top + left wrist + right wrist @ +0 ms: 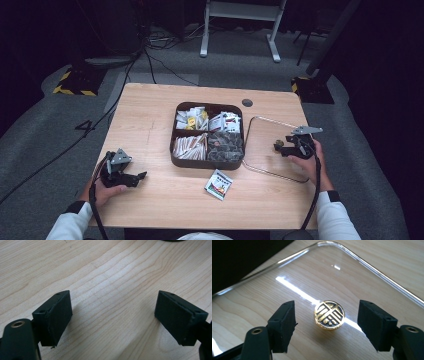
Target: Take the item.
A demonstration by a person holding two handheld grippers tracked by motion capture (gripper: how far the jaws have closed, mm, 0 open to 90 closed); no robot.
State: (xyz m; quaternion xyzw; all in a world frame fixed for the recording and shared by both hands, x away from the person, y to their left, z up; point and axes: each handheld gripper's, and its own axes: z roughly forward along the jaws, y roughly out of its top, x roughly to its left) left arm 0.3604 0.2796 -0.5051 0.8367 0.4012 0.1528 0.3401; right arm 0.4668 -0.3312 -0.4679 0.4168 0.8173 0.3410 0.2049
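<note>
This looks like a lab or recording studio, not a home. A lone wooden desk point(150, 115) stands on grey carpet point(50, 125), ringed by black curtains point(390, 75). Cables point(160, 65) trail across the floor to stand bases edged in yellow-and-black hazard tape point(75, 82). The white legs of an equipment frame point(240, 25) rise behind the desk, and the surroundings are kept dark.

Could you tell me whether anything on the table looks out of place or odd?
One small packet lies loose on the table in front of the compartment box, while the other packets sit inside it. The box's clear lid is off, lying flat to its right.
</note>
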